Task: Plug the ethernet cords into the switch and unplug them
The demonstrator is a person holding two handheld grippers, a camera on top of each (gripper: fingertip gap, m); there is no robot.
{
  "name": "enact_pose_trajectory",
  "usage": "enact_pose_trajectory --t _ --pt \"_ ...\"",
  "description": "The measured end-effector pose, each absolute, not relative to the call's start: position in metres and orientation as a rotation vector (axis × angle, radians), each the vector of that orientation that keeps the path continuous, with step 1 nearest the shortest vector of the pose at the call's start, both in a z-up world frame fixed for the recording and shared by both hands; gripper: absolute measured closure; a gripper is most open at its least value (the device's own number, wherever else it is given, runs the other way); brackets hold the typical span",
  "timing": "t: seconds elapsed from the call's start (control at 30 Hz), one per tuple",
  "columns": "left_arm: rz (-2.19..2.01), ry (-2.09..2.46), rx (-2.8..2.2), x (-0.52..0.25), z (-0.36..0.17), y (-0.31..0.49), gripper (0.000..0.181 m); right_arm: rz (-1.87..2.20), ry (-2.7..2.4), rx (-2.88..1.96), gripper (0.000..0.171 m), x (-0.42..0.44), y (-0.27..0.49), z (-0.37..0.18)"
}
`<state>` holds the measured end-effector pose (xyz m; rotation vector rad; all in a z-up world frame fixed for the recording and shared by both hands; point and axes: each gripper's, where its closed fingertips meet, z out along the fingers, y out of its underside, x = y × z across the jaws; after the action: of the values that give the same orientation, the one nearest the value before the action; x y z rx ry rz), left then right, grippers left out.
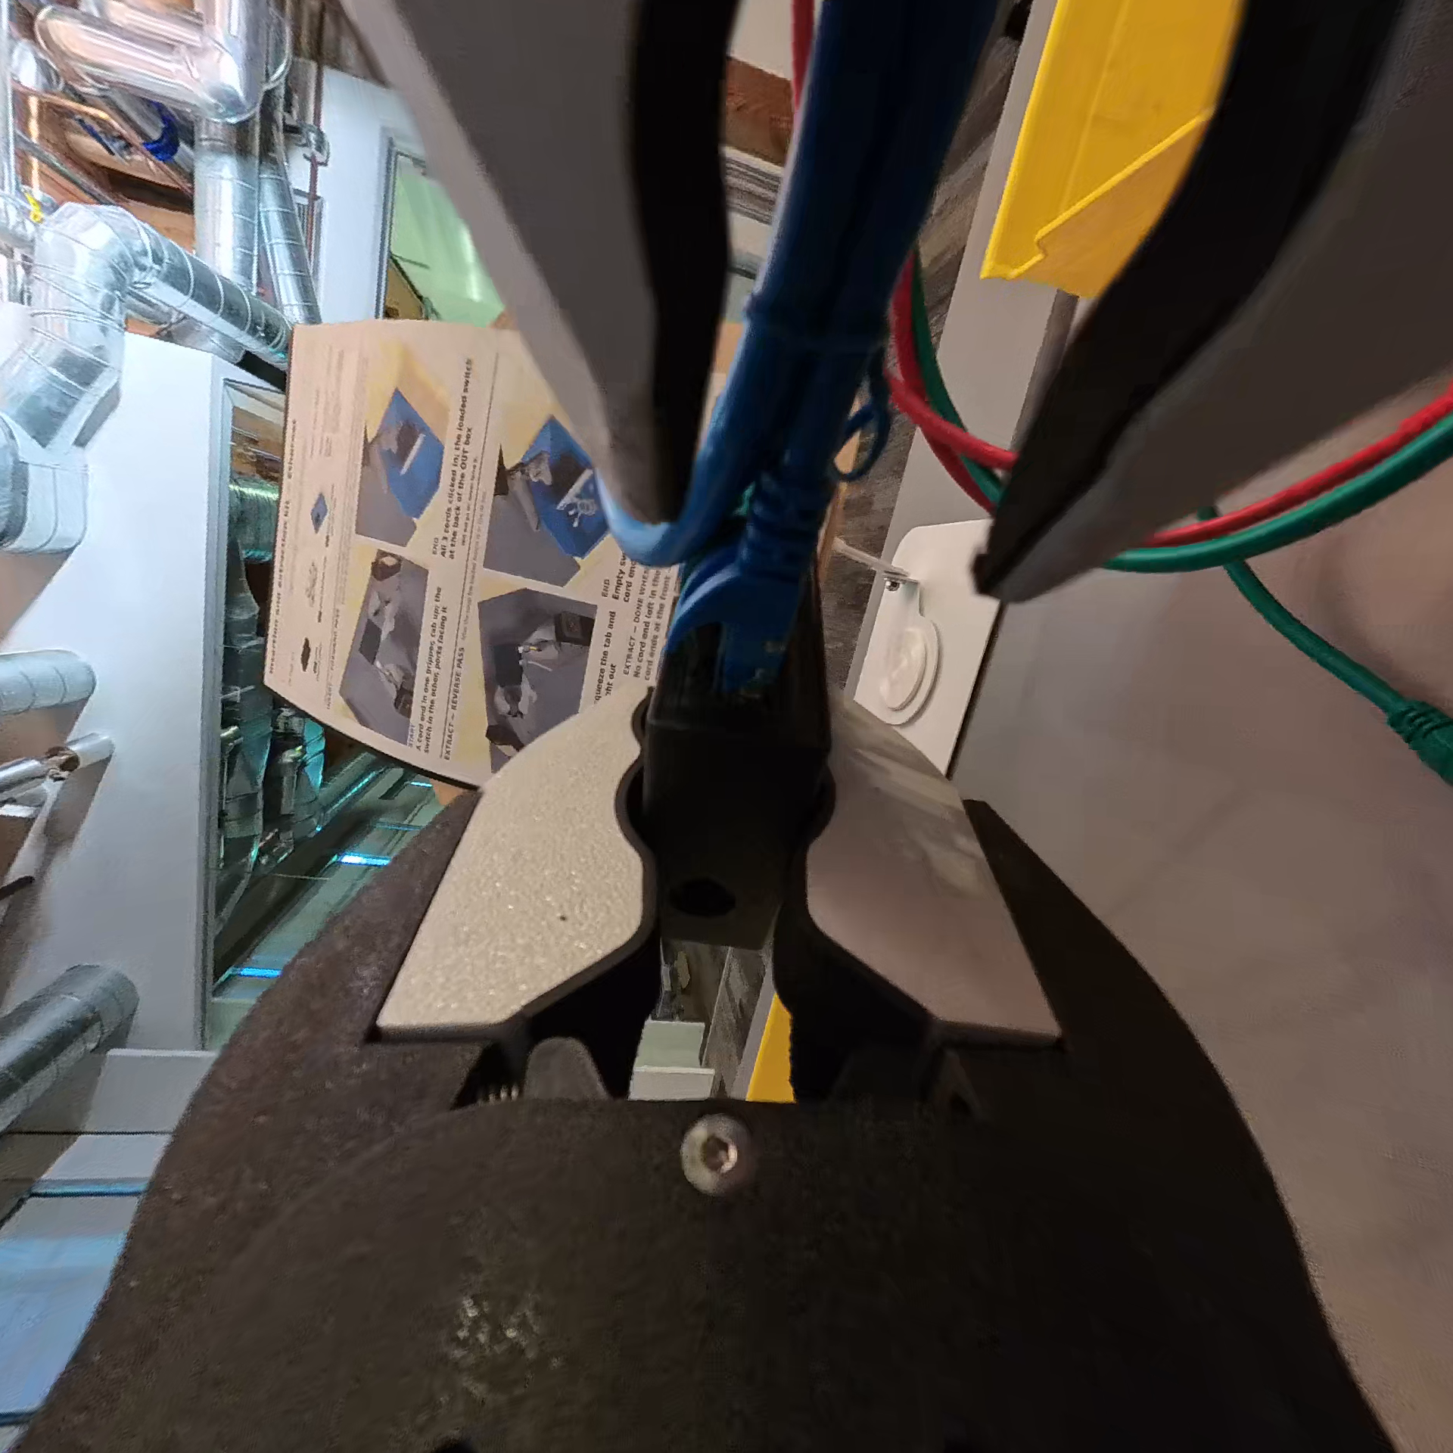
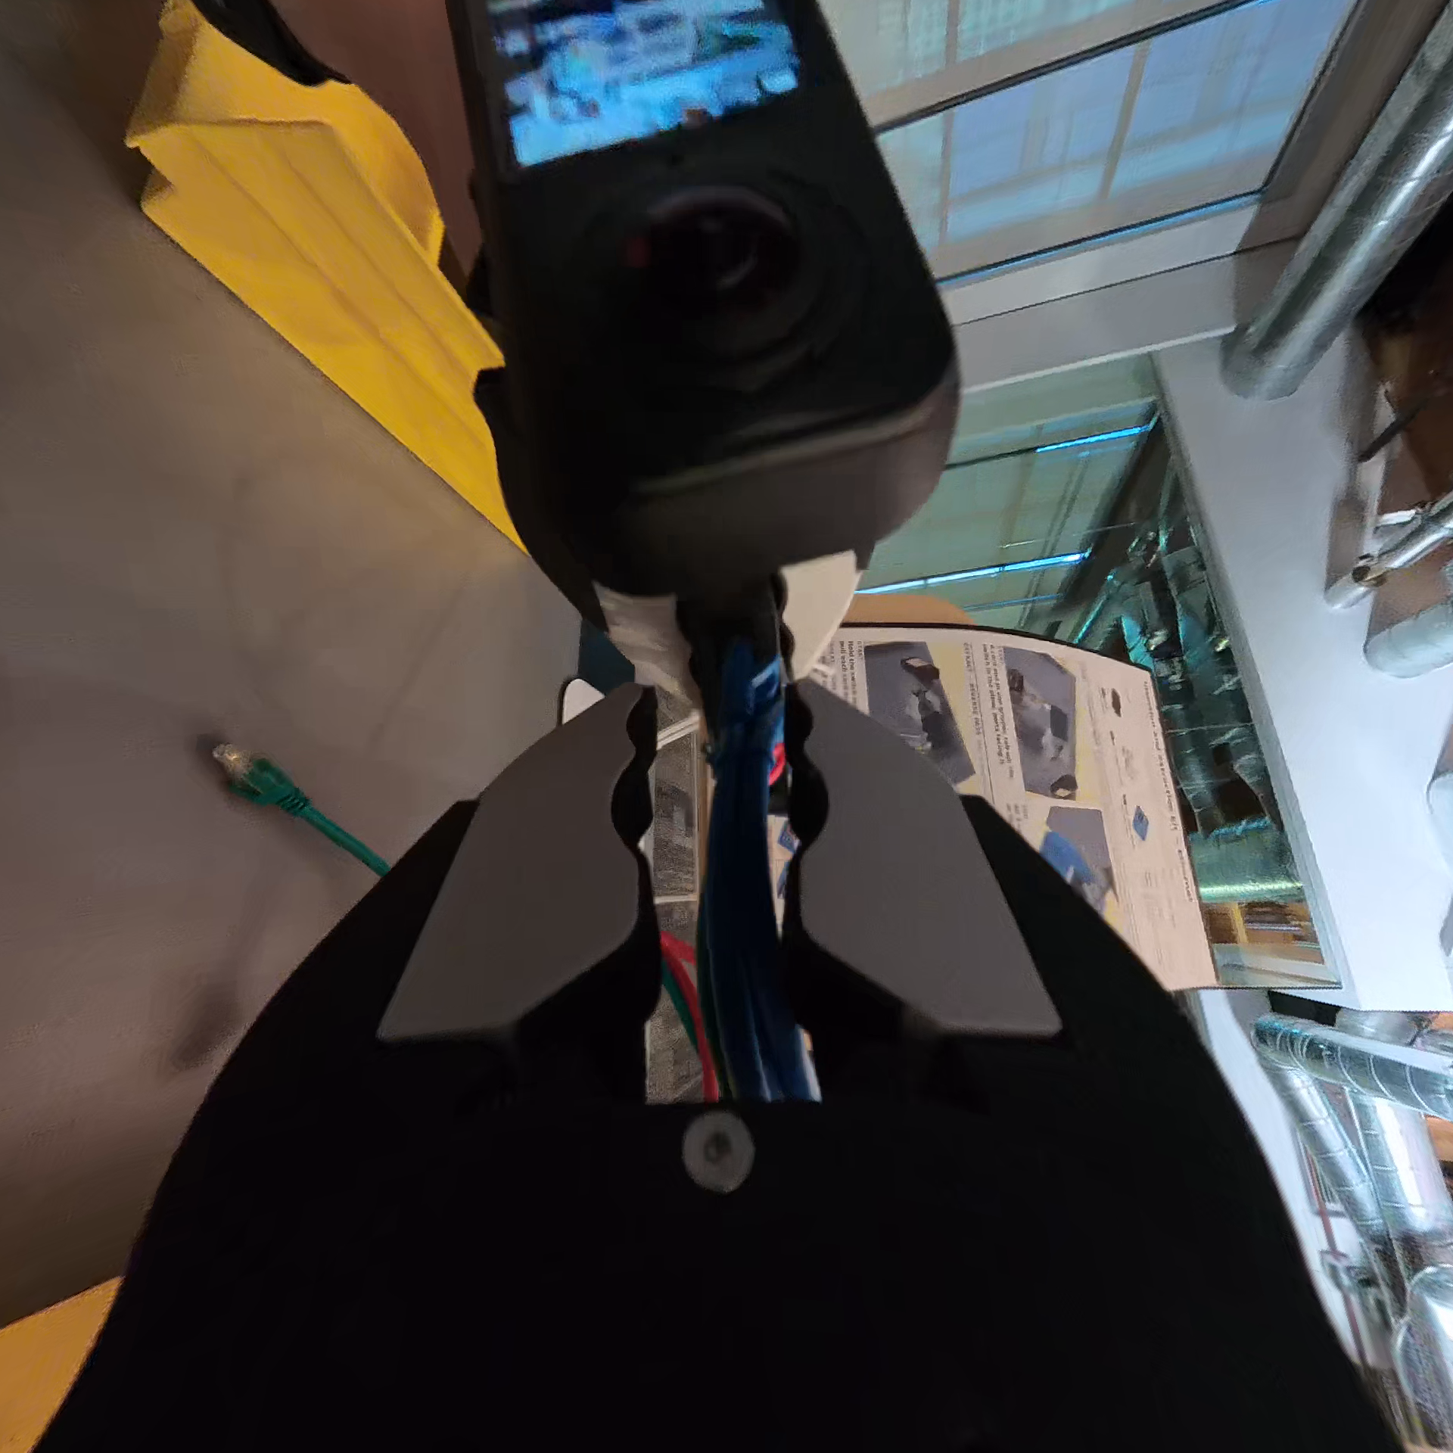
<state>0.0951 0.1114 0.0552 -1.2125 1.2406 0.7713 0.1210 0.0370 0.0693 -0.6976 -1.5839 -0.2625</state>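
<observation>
In the left wrist view my left gripper (image 1: 735, 708) is shut on a small black switch (image 1: 731, 794), held between its two fingers. A blue ethernet cord (image 1: 786, 377) has its plug (image 1: 755, 629) seated in the switch's port side. My right gripper (image 1: 822, 542) comes in from the top, open, its fingers on either side of the blue cord bundle. In the right wrist view that gripper (image 2: 717, 696) straddles the blue cords (image 2: 739, 904) without closing on them. A green cord's plug (image 2: 251, 774) lies loose on the grey table (image 2: 236, 550). A red cord (image 1: 943, 440) runs beside the green cord.
A yellow bin (image 1: 1101, 141) stands on the table behind the grippers. A printed instruction sheet (image 1: 409, 550) stands upright at the table's far side. A white plate (image 1: 912, 629) is fixed at the table edge. The left gripper's camera body (image 2: 708, 314) fills the top of the right wrist view. Left tips to right tips: about 8 centimetres.
</observation>
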Motion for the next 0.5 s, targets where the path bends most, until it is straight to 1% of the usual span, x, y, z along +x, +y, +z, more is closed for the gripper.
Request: enact_pose_trajectory --t 0.17,0.43,0.5 --pt "0.769 1.271 -1.208 0.105 0.052 0.107 0.151 -0.274 -1.590 -0.672 0.150 0.131 0.034 0.076" --pt "0.768 1.291 -1.206 0.110 0.052 0.101 0.151 -0.175 -1.641 -0.597 0.147 0.137 0.013 0.083" --pt "0.782 1.298 -1.207 0.111 0.051 0.100 0.151 -0.204 -1.655 -0.595 0.146 0.136 0.016 0.081"
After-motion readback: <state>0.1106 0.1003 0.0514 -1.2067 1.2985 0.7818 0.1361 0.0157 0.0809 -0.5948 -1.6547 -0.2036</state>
